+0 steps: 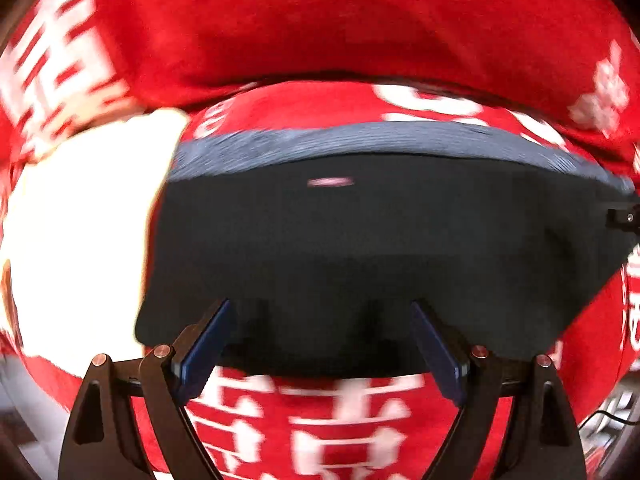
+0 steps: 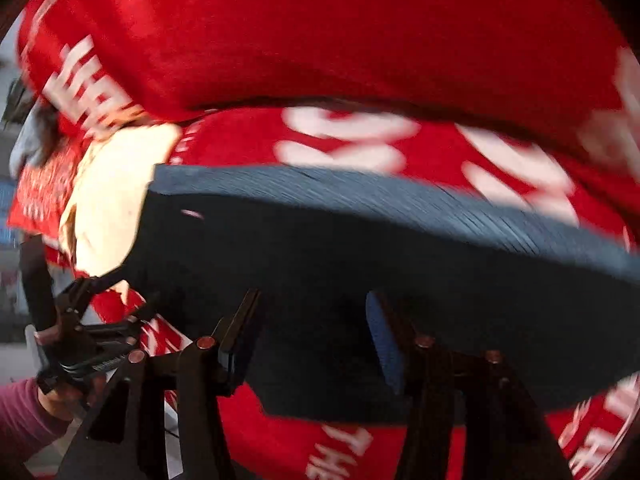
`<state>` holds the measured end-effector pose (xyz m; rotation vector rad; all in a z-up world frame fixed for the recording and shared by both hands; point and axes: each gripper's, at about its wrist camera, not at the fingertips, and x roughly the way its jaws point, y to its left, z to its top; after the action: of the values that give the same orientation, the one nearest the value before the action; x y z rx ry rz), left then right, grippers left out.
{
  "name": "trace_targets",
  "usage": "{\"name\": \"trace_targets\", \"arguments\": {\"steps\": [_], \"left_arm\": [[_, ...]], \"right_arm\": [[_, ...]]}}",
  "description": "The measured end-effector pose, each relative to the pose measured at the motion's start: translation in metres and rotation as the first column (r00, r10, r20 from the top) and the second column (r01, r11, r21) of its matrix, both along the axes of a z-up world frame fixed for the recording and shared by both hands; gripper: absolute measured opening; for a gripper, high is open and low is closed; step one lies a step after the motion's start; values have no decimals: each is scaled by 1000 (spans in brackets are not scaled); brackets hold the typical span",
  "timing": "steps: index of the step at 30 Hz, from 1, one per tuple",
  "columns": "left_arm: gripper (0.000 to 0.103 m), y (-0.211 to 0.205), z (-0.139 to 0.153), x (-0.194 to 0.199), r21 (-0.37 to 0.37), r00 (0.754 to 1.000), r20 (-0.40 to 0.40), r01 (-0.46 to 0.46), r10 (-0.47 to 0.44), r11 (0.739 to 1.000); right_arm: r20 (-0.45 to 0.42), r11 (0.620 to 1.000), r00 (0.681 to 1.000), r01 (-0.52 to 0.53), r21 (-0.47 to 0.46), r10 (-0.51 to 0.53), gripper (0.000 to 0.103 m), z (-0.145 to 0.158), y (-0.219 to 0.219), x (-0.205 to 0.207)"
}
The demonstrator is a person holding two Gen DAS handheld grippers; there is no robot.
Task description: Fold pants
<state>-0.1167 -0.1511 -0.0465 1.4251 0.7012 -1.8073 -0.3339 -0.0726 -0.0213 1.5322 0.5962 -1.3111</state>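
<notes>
A big red blanket [image 1: 320, 32] with white letters is spread out, and the dark pants [image 1: 360, 248] are laid flat on it in a folded block, the ribbed grey waistband [image 1: 360, 140] at the far edge. The fold looks nearly done; one more fold or a smoothing is likely needed next. Red cloth is seen on all sides, so room is left for moving. The left tool [image 1: 322, 344] is held open above the near edge. The right tool [image 2: 316, 340] is open too, with nothing gripped.

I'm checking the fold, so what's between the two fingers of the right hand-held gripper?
In the right wrist view, only the dark folded pants show between the right hand-held gripper's open fingers; the pads aren't pressing them.
</notes>
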Motion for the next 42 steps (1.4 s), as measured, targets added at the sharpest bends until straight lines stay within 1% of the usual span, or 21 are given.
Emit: {"name": "trace_targets", "arguments": {"steps": [3,6,10,12,13,14,16,17,20,21,22,23,25,27,29,30,32,34,37,38,42], "left_arm": [[88,18,5,-45,7,998,-11,70,-69,998],[88,41,4,-97,18,991,-31,129,-129,991],[88,71,-1,-168,33,980,-44,197,-195,980],[88,85,-6,-203,47,976,-46,214,-211,976],[88,89,-9,-215,56,976,-46,216,-213,975],[88,92,-13,-226,68,976,-46,214,-211,974],[88,98,-21,-243,89,979,-36,204,-201,975],[88,101,-26,-253,97,980,-29,198,-196,975],[88,115,-31,-271,93,980,-15,200,-200,975],[88,120,-32,-277,86,978,-6,207,-208,974],[88,123,-34,-281,83,976,2,216,-216,973],[88,126,-35,-283,83,975,9,220,-222,972],[88,131,-41,-288,84,973,26,225,-228,971],[95,137,-47,-289,64,971,40,234,-236,970],[97,139,-49,-289,43,971,37,235,-237,971],[97,138,-48,-288,53,972,31,232,-233,971],[97,137,-47,-287,69,971,34,233,-235,970],[97,140,-46,-288,58,967,42,248,-251,967],[97,148,-44,-291,30,964,56,257,-259,966],[97,150,-45,-292,26,965,56,253,-255,967],[97,152,-45,-290,42,969,43,241,-243,970]], "right_arm": [[-27,994,993,113,12,-112,57,-2,46,-38],[-67,976,975,215,25,-213,57,-4,96,-81],[-102,915,913,401,49,-395,57,-14,170,-149],[-121,858,857,510,55,-501,57,-19,207,-185],[-120,832,831,552,53,-543,57,-22,222,-200],[-116,793,791,608,46,-600,57,-26,240,-220],[-104,738,737,674,36,-668,57,-33,263,-245],[-93,695,694,719,31,-714,56,-38,275,-262],[-26,589,589,808,1,-808,40,-49,297,-299],[-4,568,568,823,-4,-823,21,-53,301,-307],[16,556,556,831,-4,-831,8,-56,304,-313],[33,549,549,836,-2,-835,8,-59,306,-318],[33,555,556,831,-13,-831,7,-59,311,-319],[32,570,570,821,-13,-821,7,-63,316,-318],[18,589,589,808,-2,-808,7,-68,317,-318],[21,597,597,802,6,-802,7,-70,318,-318],[11,608,608,794,9,-794,7,-65,315,-318],[-6,617,617,787,15,-787,8,-57,312,-312],[28,690,690,724,-18,-723,9,-45,297,-286],[41,732,733,680,-39,-679,9,-40,285,-271],[115,835,838,544,-79,-534,9,-41,232,-229]]}}
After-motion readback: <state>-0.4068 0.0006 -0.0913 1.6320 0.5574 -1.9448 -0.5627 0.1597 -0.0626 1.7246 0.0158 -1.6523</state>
